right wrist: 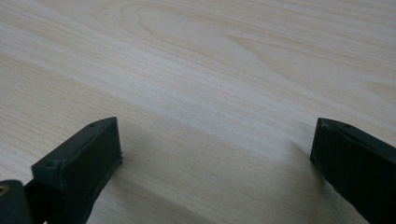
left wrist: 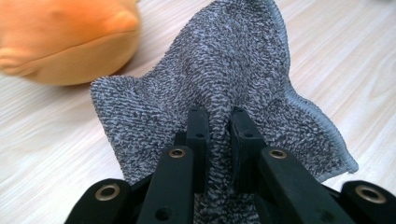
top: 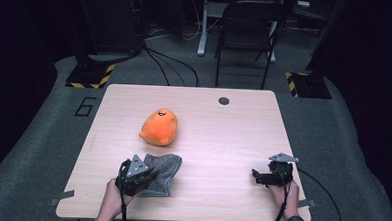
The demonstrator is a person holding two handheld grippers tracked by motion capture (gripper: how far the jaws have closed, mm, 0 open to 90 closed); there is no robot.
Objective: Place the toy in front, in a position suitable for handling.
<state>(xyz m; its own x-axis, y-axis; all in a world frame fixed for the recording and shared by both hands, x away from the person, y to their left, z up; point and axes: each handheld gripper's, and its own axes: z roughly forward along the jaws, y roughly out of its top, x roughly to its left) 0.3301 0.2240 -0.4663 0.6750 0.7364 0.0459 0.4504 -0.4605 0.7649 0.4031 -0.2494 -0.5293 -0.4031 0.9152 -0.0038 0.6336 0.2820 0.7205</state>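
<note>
Wooden table (top: pixel 222 141) bears an orange plush (top: pixel 159 127) just beyond the grey cloth (top: pixel 164 170) pinched by left tool (left wrist: pixel 219 122); right tool (right wrist: pixel 215 144) gapes wide.

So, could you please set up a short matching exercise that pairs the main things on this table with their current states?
Things:
1. grey terry cloth
2. orange plush toy
3. left gripper
4. right gripper

States:
A. jaws wide apart over bare wood
B. lying free on the light wooden table, beyond the cloth
C. pinched in a fold between two black jaws
D. shut on fabric

Pairs: 1-C, 2-B, 3-D, 4-A
</note>
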